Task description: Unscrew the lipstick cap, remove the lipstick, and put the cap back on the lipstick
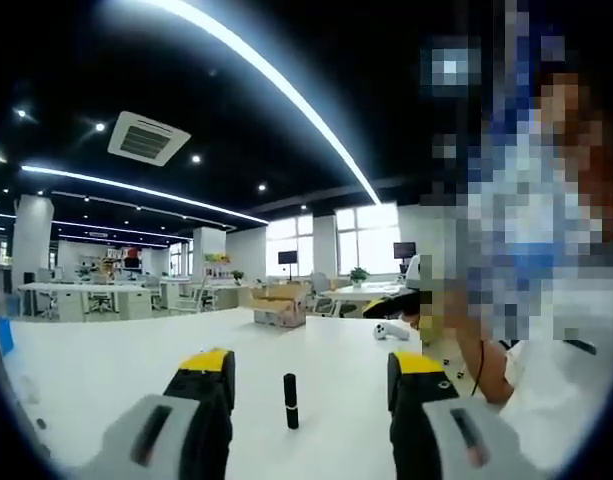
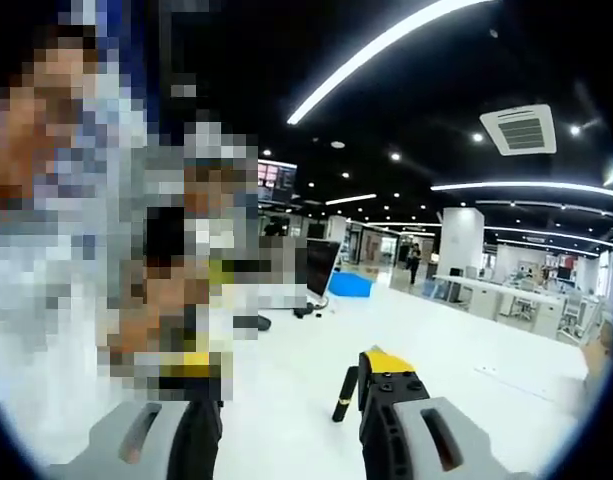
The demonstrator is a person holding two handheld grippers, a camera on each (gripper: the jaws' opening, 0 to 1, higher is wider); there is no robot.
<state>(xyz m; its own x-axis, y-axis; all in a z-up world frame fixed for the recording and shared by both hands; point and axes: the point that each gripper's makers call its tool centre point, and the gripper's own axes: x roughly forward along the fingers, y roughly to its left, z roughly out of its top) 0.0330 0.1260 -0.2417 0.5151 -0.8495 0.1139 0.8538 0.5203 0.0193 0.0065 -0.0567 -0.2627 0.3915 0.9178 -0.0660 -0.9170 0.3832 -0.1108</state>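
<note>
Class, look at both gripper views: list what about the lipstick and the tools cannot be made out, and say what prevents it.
1. Lipstick, left gripper view: too small and dark to show the seam between cap and body.
2. Lipstick, right gripper view: its right edge is hidden behind the right tool.
3. White object on the table, left gripper view: too small to identify.
4. Left tool: jaw bases cut off by the bottom edge.

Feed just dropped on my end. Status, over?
Left gripper open, empty. Right gripper open, empty. Lipstick upright on white table, cap on, untouched. Nothing blocking it.
</note>
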